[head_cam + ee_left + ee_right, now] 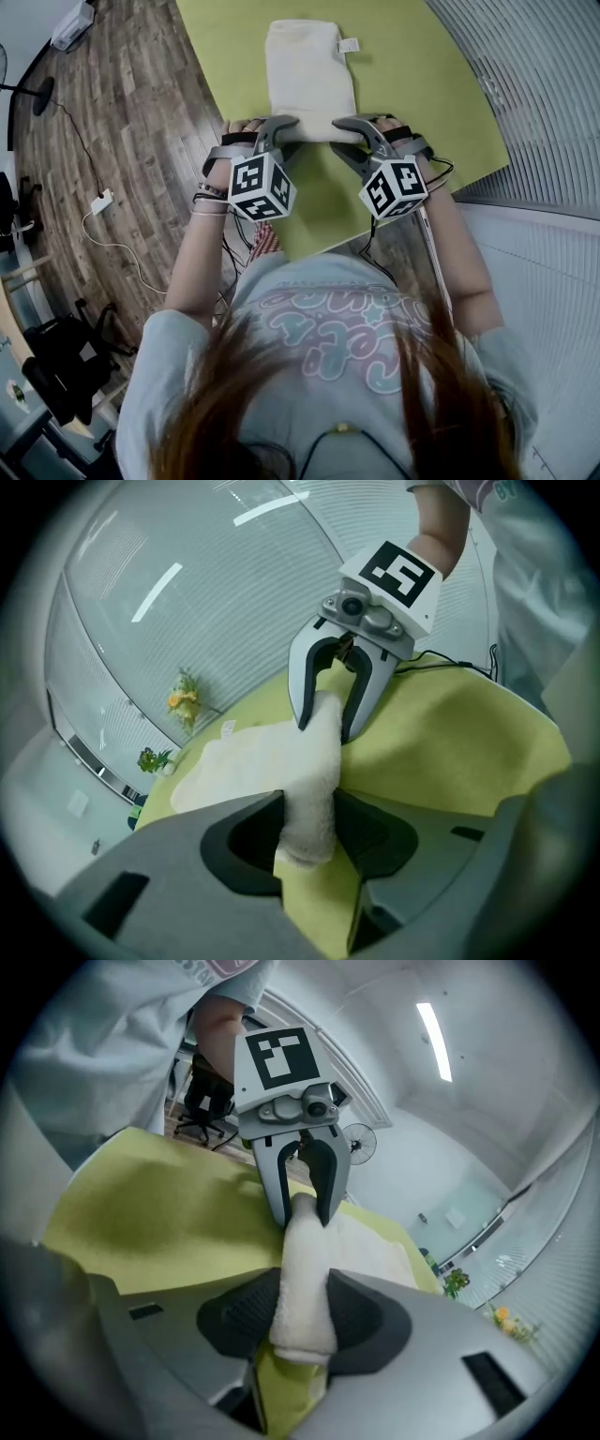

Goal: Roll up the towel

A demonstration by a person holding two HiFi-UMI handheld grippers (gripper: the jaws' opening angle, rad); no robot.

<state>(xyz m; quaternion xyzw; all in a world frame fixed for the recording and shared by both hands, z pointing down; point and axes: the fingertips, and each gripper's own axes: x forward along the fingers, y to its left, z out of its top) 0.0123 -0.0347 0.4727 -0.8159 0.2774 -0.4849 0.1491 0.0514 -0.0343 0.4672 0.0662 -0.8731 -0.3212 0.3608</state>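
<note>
A cream towel [309, 75] lies flat on the green table [422, 94], with its near edge rolled into a short roll [319, 139]. My left gripper [286, 131] is shut on the roll's left end. My right gripper [356, 131] is shut on its right end. In the left gripper view the roll [314, 780] runs from my own jaws [309, 822] to the right gripper [325, 726] at its far end. The right gripper view mirrors this: the roll [302, 1279] sits pinched between my pads [302, 1312], and the left gripper [302, 1215] holds the other end. A small label [349, 45] sticks out at the towel's far right corner.
The table's near edge runs just below the grippers, with wood floor [131, 112] to the left. A power strip with its cable [100, 202] lies on that floor, and office chairs [66, 356] stand further left. A ribbed glass wall [534, 75] borders the table on the right.
</note>
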